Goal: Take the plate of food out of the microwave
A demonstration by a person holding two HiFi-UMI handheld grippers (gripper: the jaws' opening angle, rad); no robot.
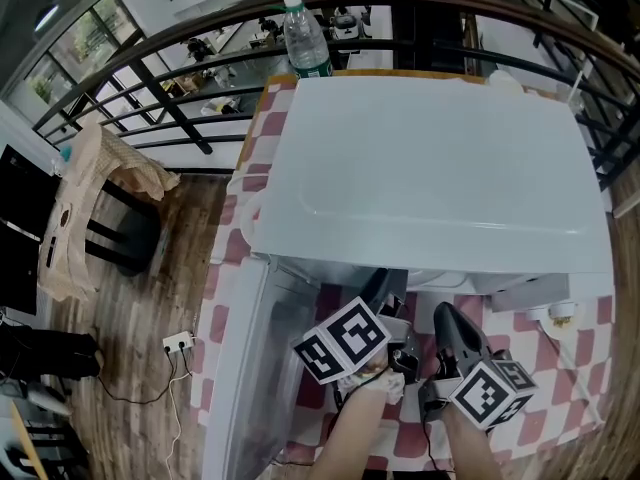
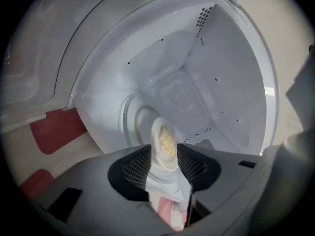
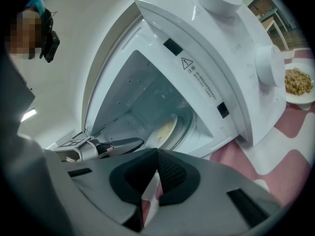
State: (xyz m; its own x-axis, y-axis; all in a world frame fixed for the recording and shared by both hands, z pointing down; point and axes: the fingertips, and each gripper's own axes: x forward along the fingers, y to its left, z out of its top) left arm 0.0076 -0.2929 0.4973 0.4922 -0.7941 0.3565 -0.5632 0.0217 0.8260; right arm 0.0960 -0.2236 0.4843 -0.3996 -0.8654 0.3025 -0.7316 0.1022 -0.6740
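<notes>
The white microwave (image 1: pixel 430 168) stands with its door (image 1: pixel 240 368) swung open to the left. Inside, on the turntable, lies a white plate of yellowish food (image 2: pixel 165 141), also in the right gripper view as the plate (image 3: pixel 166 128). My left gripper (image 2: pixel 164 154) reaches into the cavity with its jaws apart. The plate's near rim shows between them, and the pads are not pressing on it. In the head view the left gripper (image 1: pixel 383 293) disappears under the microwave's top. My right gripper (image 3: pixel 156 168) hangs shut and empty in front of the oven, with the right gripper (image 1: pixel 450 330) beside the left.
A second plate of food (image 3: pixel 298 82) sits on the red-and-white checked cloth (image 1: pixel 560 368) right of the microwave. A water bottle (image 1: pixel 305 38) stands behind it by the railing. The open door blocks the left side. A draped chair (image 1: pixel 90 198) stands on the floor.
</notes>
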